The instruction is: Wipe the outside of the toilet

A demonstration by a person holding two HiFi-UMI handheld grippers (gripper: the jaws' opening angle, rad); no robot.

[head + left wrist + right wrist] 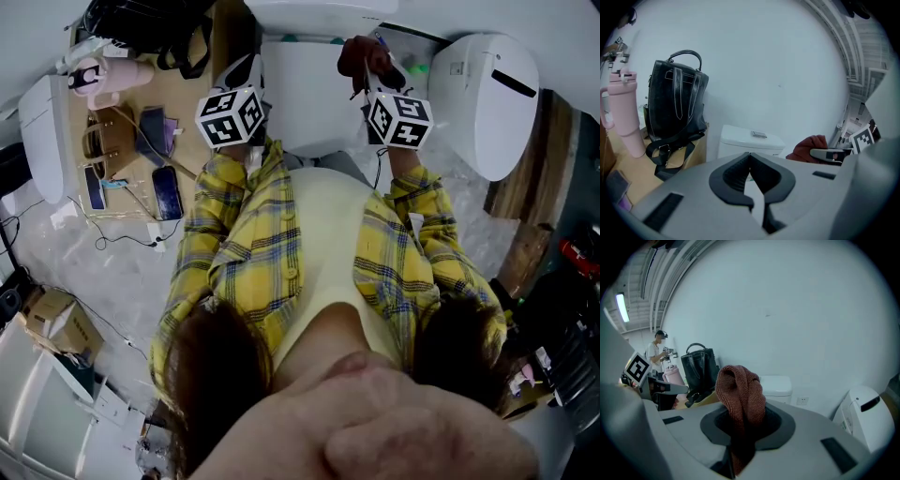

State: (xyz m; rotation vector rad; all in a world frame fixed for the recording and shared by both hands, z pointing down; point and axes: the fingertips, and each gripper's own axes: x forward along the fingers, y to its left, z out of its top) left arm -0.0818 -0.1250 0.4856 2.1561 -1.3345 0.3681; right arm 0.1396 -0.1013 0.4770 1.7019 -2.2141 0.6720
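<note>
Right gripper (743, 423) jaws clamp the red cloth (739, 387); left gripper (750, 158) jaws closed, empty. Toilet (778, 386) sits ahead of both jaws, not touching. Risk: wiping friction likely pulls the bunched cloth free, and the bare jaws scrape porcelain.

I read the toilet tank (749, 140) against the wall, directly ahead. The backpack (675, 101) stands left of the tank on a wooden surface (633, 171), and the tumbler (626, 115) stands left of the backpack. A second toilet (862, 416) stands right of the tank. The cloth (739, 390) sits between the jaws of the right gripper (740, 420). The left gripper (750, 154) is to its left.
</note>
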